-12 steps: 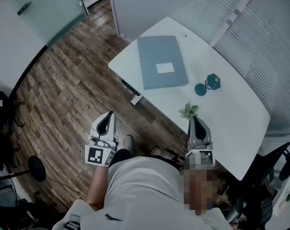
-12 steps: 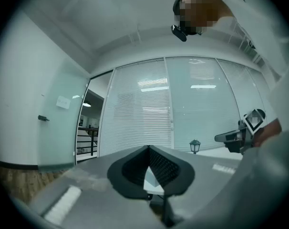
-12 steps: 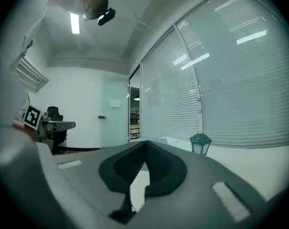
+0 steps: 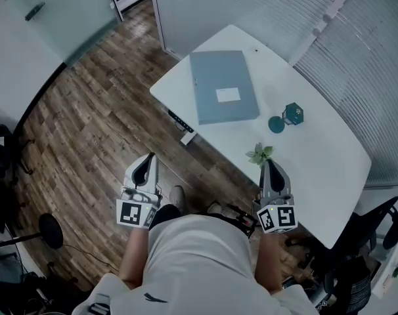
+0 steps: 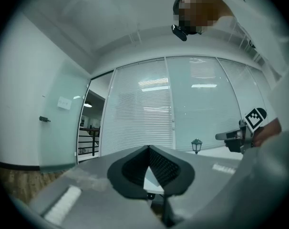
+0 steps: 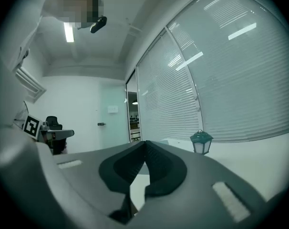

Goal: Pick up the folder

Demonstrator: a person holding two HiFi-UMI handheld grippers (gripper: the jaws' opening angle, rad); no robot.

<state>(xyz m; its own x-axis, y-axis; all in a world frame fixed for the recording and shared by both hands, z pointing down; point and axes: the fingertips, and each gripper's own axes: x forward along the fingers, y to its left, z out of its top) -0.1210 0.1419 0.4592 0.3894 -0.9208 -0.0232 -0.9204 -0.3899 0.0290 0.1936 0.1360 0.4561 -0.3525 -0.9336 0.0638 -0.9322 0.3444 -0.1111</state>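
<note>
A blue-grey folder [image 4: 222, 87] with a white label lies flat on the white table [image 4: 317, 143], toward its far left corner. My left gripper [image 4: 146, 165] is shut and empty, held over the wooden floor well short of the table. My right gripper [image 4: 270, 168] is shut and empty too, its tips just over the table's near edge beside a small plant [image 4: 260, 153]. Both point level toward the table and are far from the folder. The left gripper [image 5: 147, 148] and right gripper [image 6: 144, 142] views show closed jaws with nothing between them.
A small teal lantern [image 4: 292, 113] and a teal round disc [image 4: 275, 123] sit on the table right of the folder; the lantern [image 6: 201, 142] also shows ahead of my right gripper. Window blinds run behind the table. A black chair [image 4: 376, 222] stands at the right.
My right gripper has shifted slightly toward the person, and its marker cube now shows plainly. The left gripper and the folder have stayed put.
</note>
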